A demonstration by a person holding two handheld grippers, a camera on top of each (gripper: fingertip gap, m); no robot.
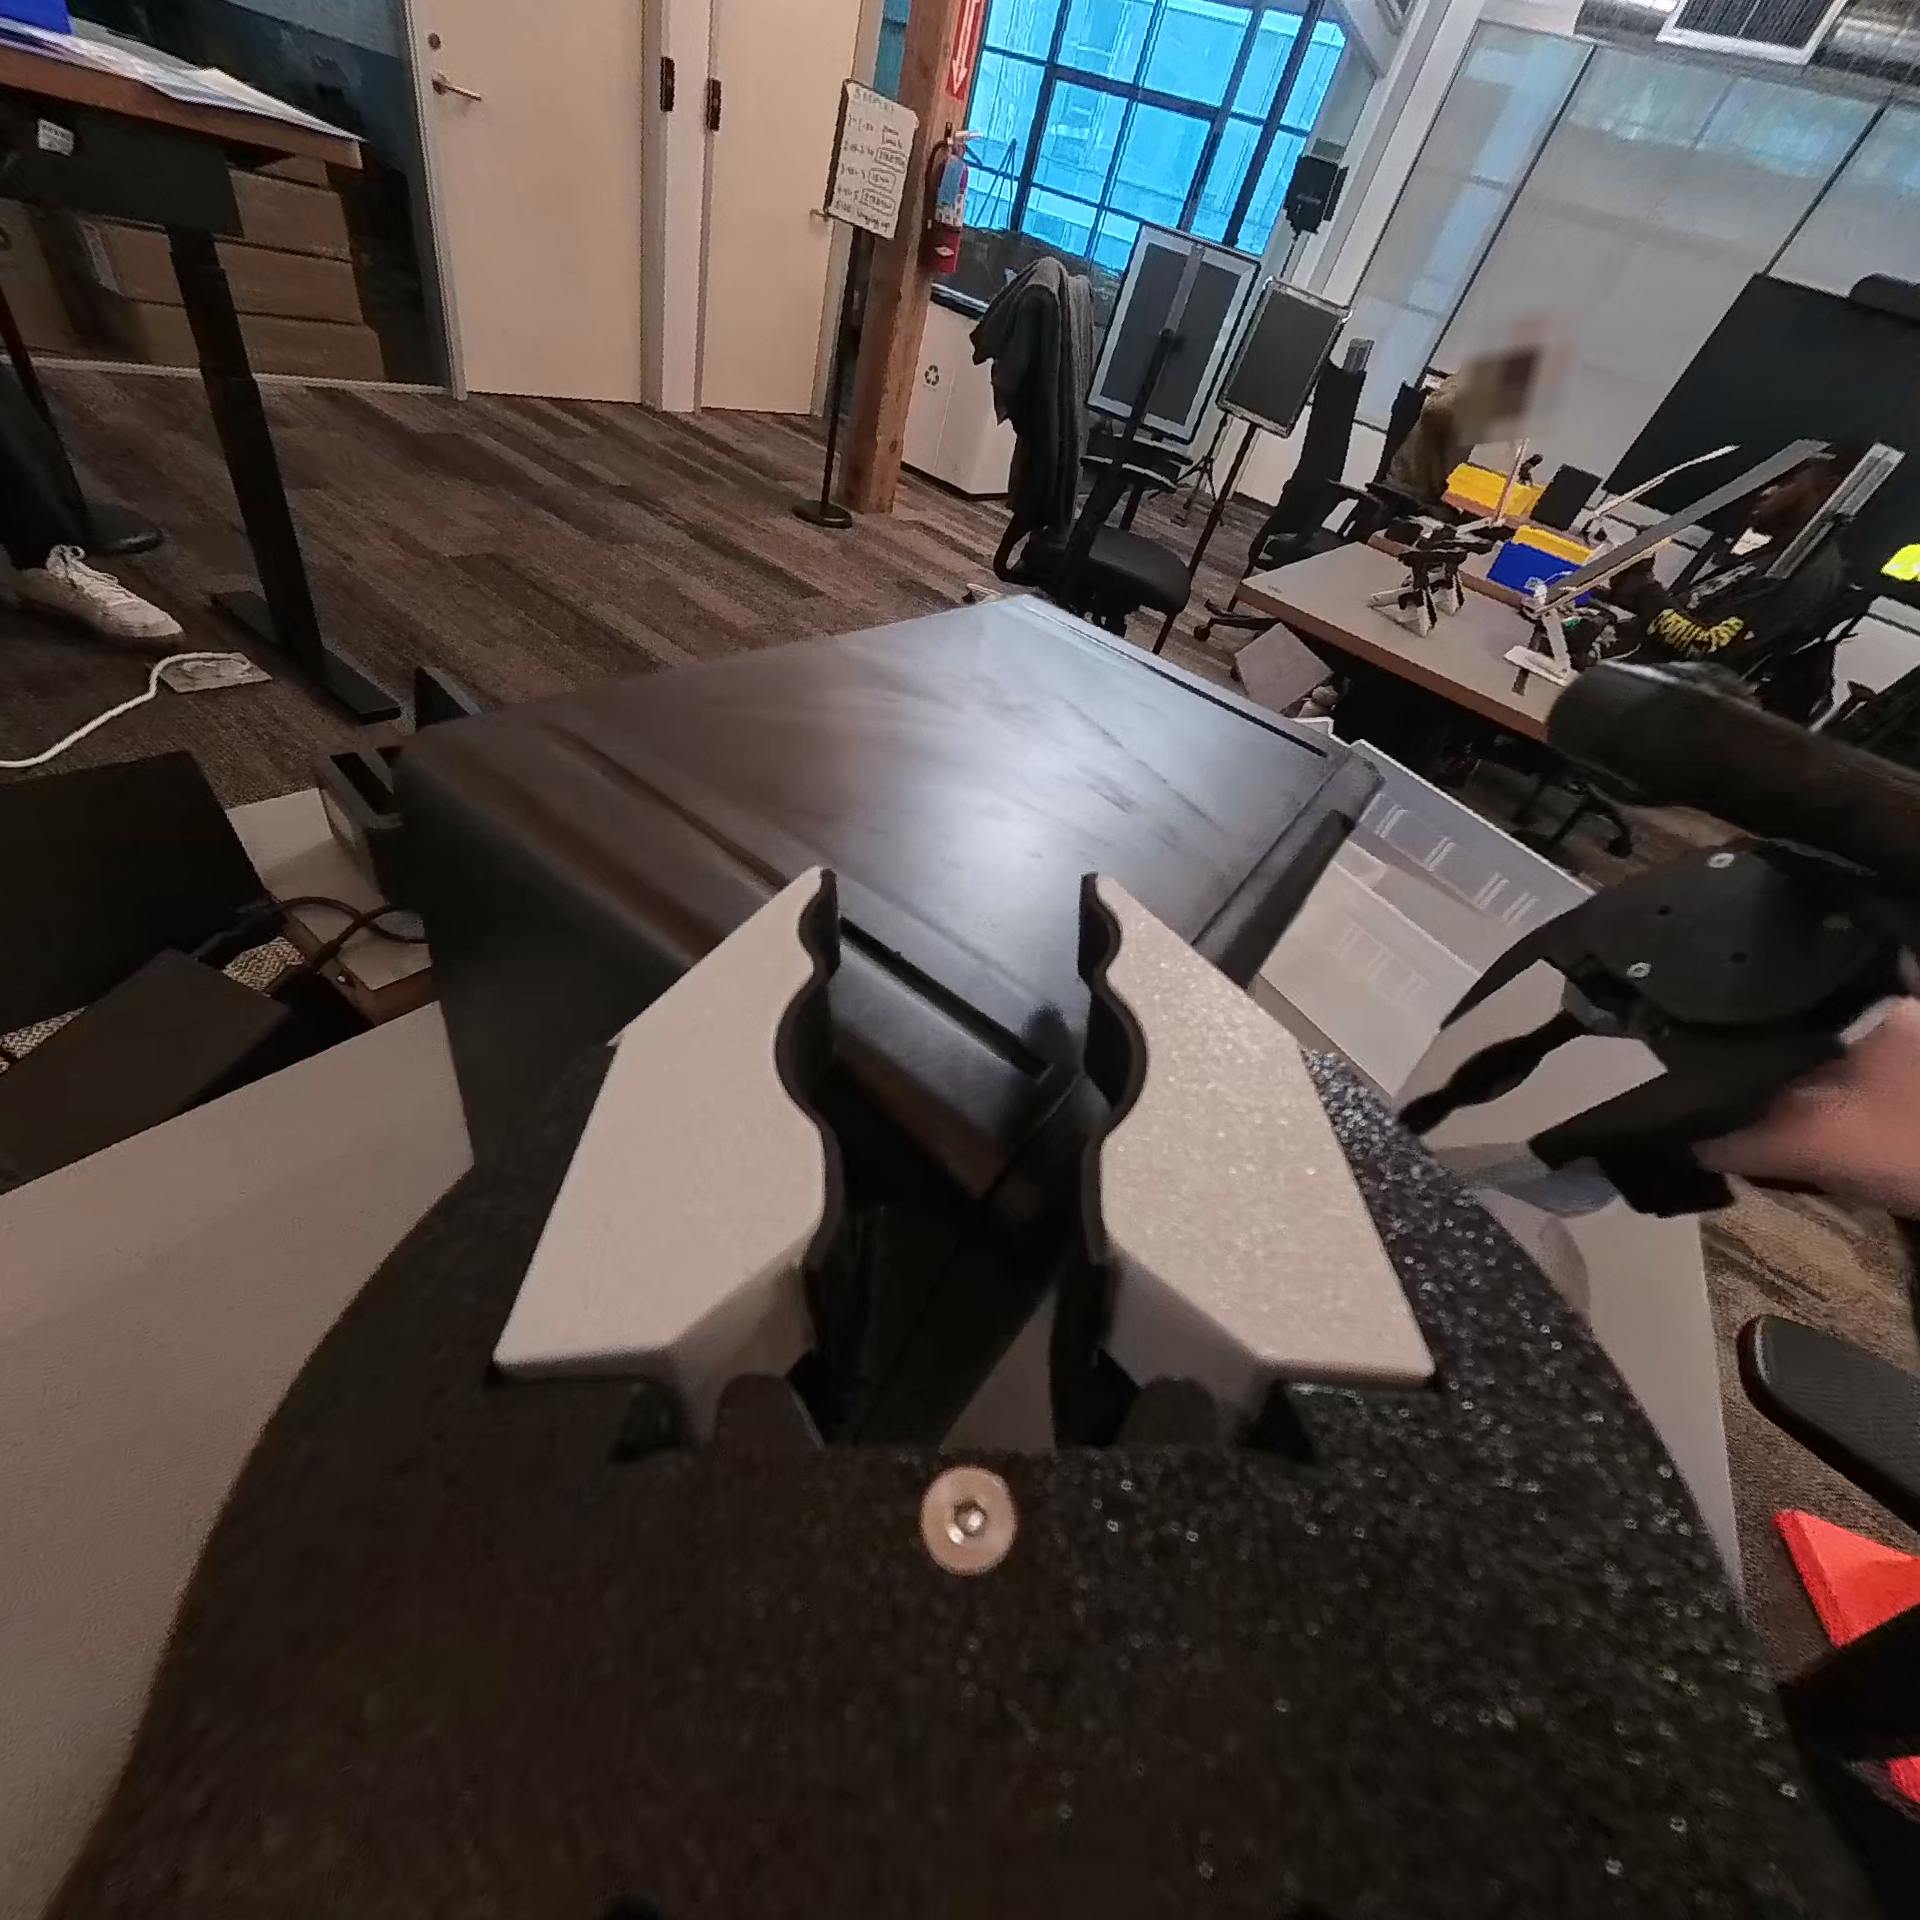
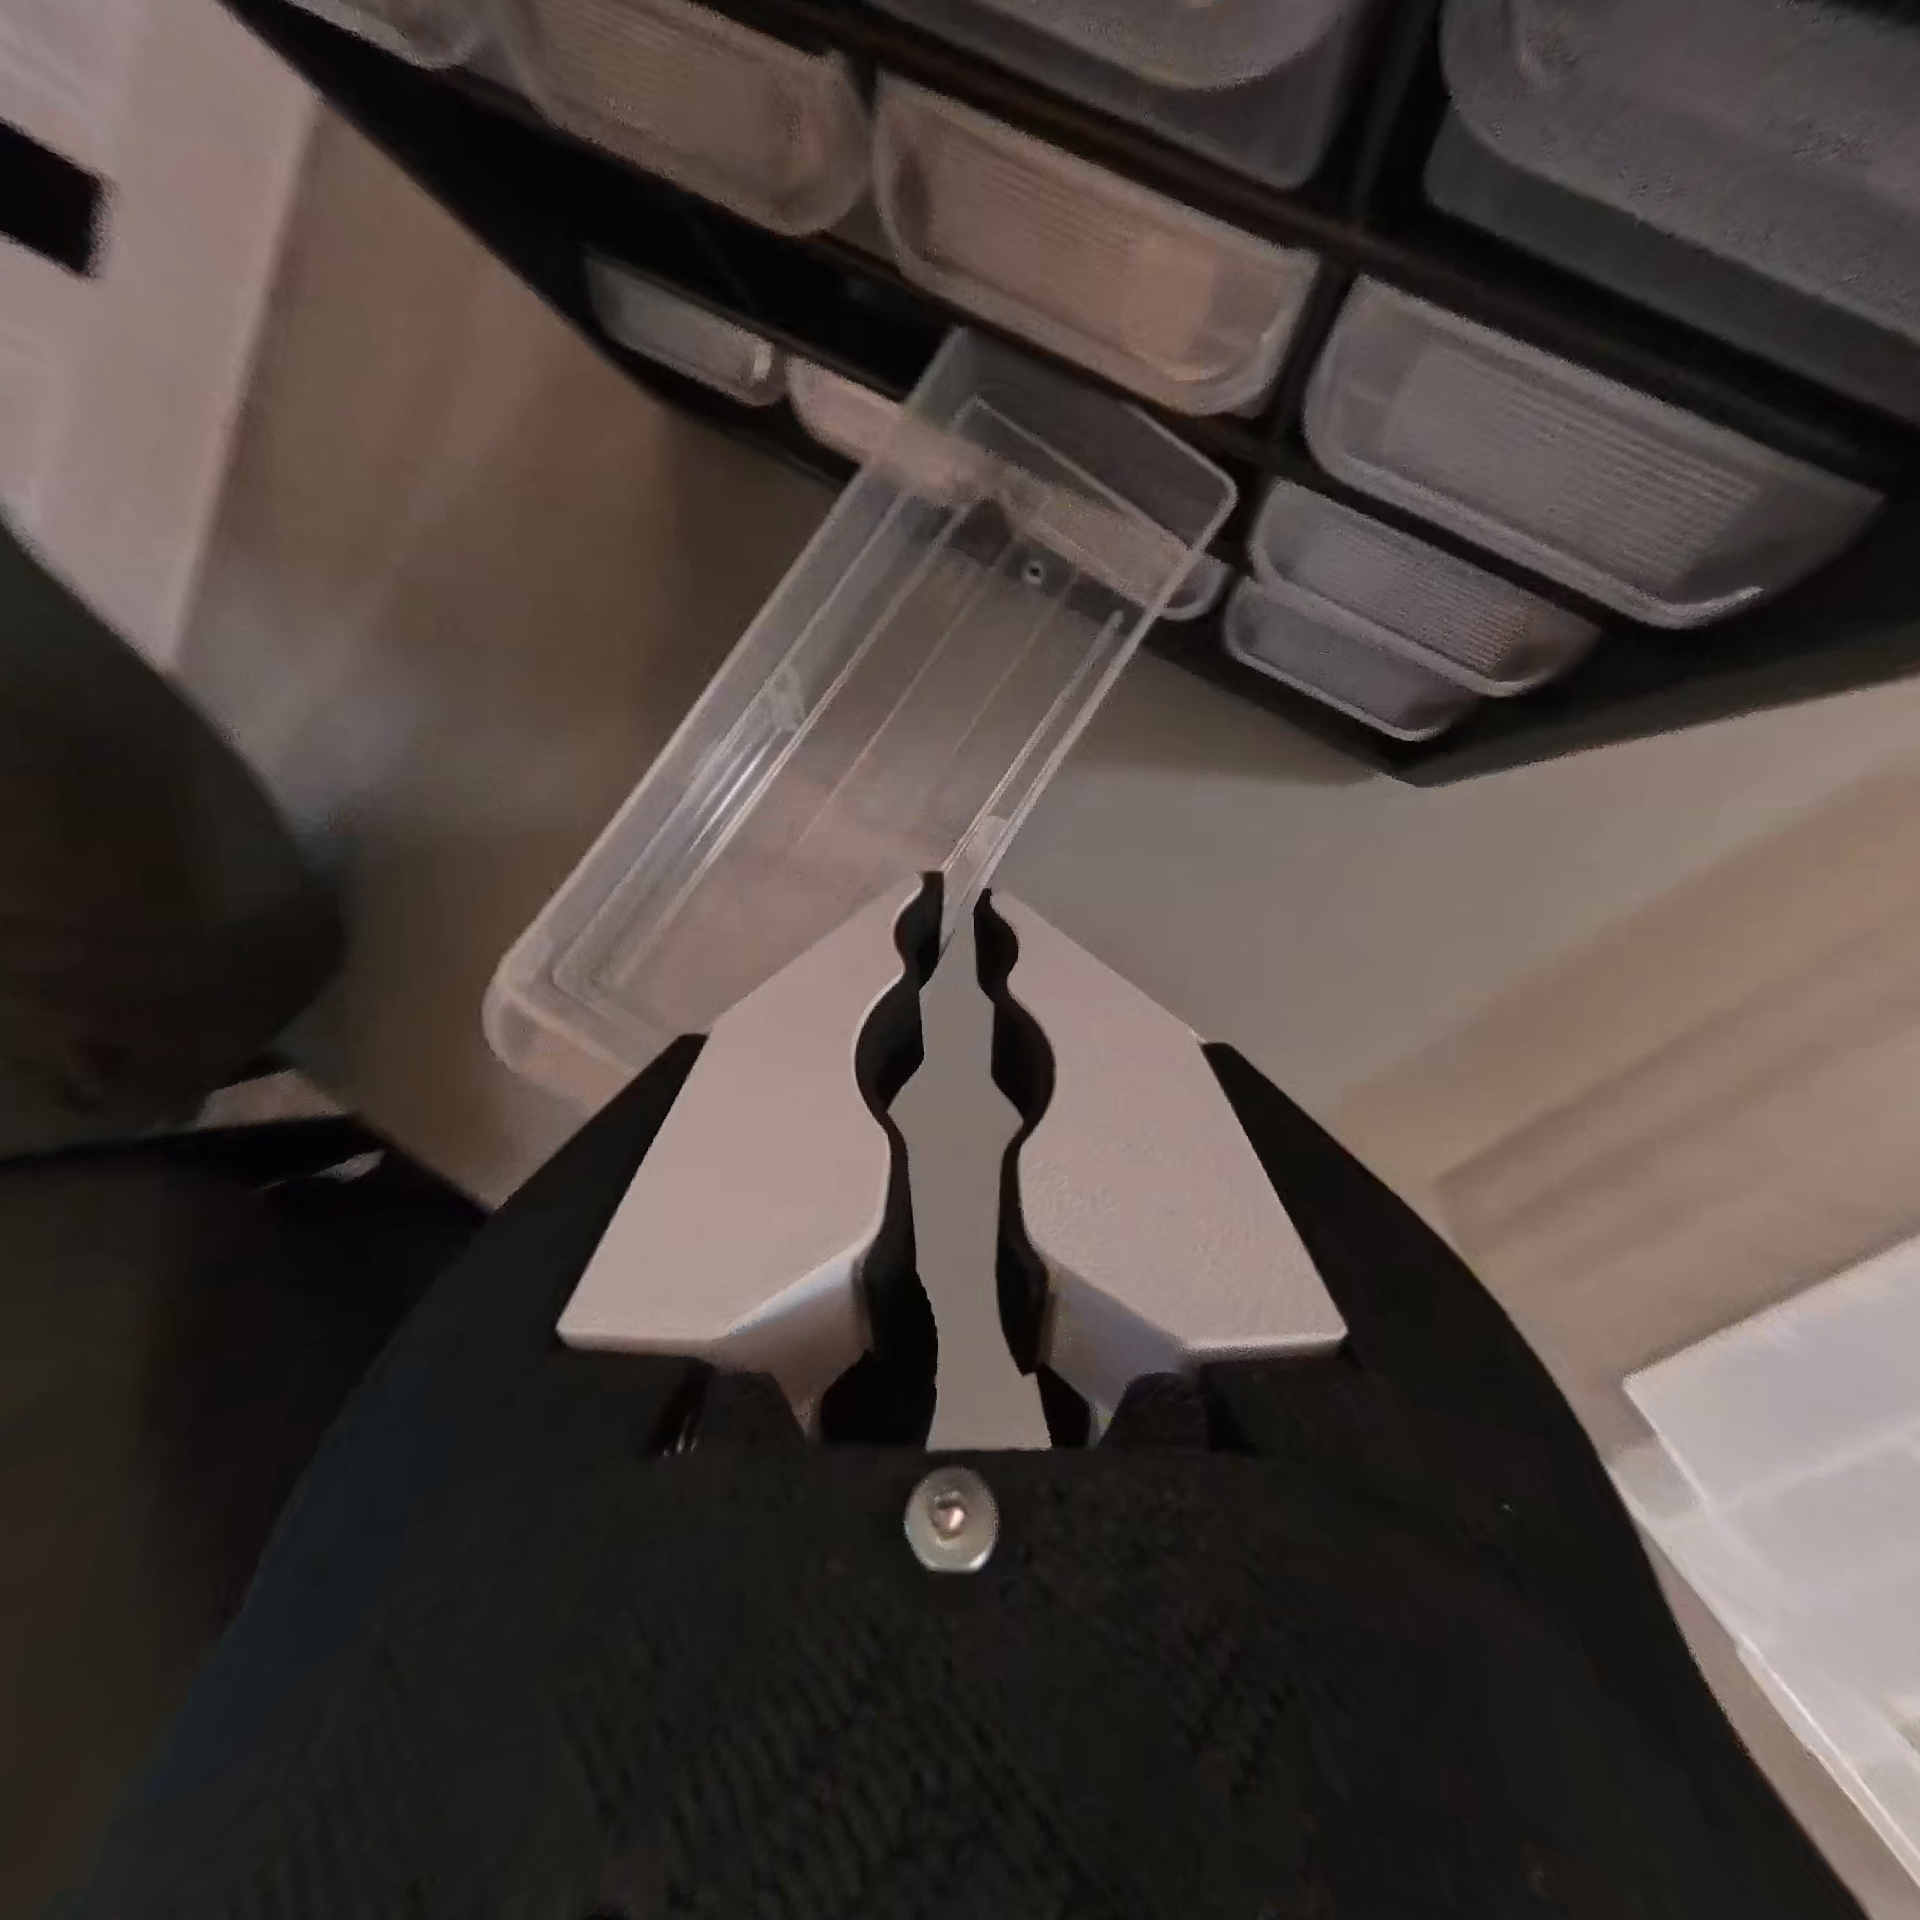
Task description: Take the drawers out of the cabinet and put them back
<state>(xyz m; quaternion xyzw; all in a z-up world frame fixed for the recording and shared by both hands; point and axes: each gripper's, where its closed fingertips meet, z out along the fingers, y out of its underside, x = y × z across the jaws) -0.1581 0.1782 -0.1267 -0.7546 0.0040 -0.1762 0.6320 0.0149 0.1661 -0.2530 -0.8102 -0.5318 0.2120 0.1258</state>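
Observation:
The black cabinet (image 1: 935, 769) stands on a white table, seen from above in the left wrist view. My left gripper (image 1: 956, 894) straddles its top front edge, and the black ridge fills the gap between the fingers. In the right wrist view the cabinet's front (image 2: 1340, 249) holds several clear drawers. One clear drawer (image 2: 883, 707) is out of the cabinet and tilted in front of the lower rows. My right gripper (image 2: 956, 899) is shut on that drawer's thin side wall. The right gripper (image 1: 1475, 1091) also shows in the left wrist view, to the right of the cabinet with the clear drawer (image 1: 1392, 935).
A frosted clear box (image 2: 1787, 1507) lies on the table at the lower right. A black chair (image 2: 125, 935) is to the left. An orange-red object (image 1: 1849, 1590) lies at the right edge. Desks, office chairs and a person sit beyond the cabinet.

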